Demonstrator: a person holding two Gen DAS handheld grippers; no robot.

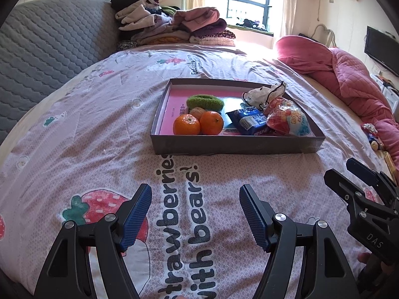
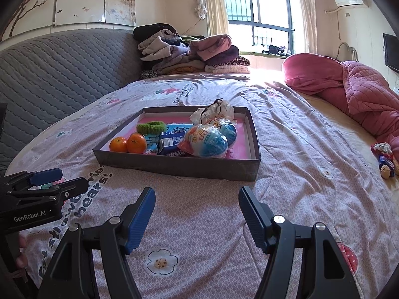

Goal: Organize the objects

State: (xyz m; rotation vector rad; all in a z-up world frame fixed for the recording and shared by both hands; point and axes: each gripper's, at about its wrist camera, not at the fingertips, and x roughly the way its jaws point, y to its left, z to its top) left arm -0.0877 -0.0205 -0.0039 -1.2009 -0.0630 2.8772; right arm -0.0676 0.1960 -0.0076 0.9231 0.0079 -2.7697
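A: What lies between the grippers and the shallow grey cardboard tray [image 1: 237, 145]?

B: Only bare pink printed bedsheet [image 1: 99, 129]; both sides of the tray lie open too.

A: And inside it?

B: The near half is crowded: two oranges [image 1: 198, 124], a blue snack packet [image 1: 249, 121], a red-and-blue bagged toy [image 1: 286, 119]. The far left corner of the pink floor is free.

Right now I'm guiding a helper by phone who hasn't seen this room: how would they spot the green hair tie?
On the bed, find the shallow grey box with the pink floor. The green hair tie lies in its left half, just behind the two oranges. It is the only fuzzy green ring there; its neighbours are smooth fruit and shiny snack packets.
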